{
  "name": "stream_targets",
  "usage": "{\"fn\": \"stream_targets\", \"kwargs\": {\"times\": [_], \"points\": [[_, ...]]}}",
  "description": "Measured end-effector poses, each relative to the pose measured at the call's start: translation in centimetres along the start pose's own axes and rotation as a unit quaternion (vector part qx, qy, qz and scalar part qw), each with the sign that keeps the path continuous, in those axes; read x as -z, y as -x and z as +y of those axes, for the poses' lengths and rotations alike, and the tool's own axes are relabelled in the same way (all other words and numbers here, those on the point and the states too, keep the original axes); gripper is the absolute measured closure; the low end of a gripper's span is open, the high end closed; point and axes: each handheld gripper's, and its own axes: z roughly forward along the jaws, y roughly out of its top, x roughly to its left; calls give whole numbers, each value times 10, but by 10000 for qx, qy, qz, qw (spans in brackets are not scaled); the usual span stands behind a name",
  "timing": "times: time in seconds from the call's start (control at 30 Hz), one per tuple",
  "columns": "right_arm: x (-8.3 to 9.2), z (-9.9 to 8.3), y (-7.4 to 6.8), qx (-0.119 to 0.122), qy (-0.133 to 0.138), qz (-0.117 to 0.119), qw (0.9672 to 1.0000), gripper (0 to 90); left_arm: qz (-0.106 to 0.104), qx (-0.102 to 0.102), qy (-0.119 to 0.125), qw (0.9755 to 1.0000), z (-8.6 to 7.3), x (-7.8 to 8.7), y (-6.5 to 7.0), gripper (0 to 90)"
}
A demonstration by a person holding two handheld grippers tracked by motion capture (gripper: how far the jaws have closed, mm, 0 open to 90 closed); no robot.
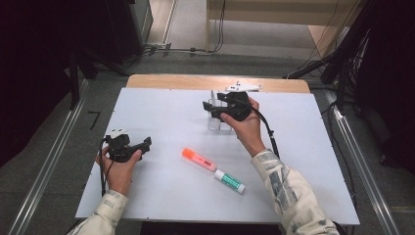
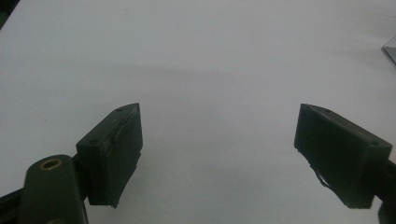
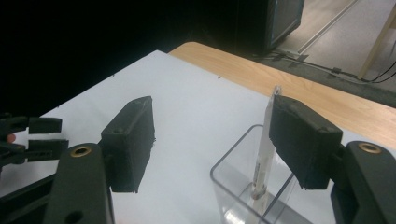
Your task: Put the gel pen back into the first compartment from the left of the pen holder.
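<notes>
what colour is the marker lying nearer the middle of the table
Orange marker, with a pale label; clearest in the high view.

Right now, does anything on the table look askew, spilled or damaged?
Nothing stands out. The orange highlighter and green-and-white marker lie loose on the white board, unspilled. The clear container stands upright, one pen leaning inside.

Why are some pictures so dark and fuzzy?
High view: dark at both sides, table evenly lit. Left gripper view: dim, the near black fingers soft. Right gripper view: black background, clear container sharp enough, its rim catching light.
</notes>
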Motion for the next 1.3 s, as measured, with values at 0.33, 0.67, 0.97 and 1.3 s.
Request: {"fn": "stream_targets", "kwargs": {"times": [0.33,0.67,0.97,1.3], "points": [[4,-15,-7,58,-64,74,9999,296,32,-23,-14,10000,0,1,0,166],[5,-29,-23,172,-152,244,9994,292,53,-15,-2,10000,0,1,1,166],[3,-41,-32,255,-277,370,9986,291,49,-30,-2,10000,0,1,1,166],[-5,-56,-40,340,-493,449,9972,281,43,-32,-2,10000,0,1,1,166]]}}
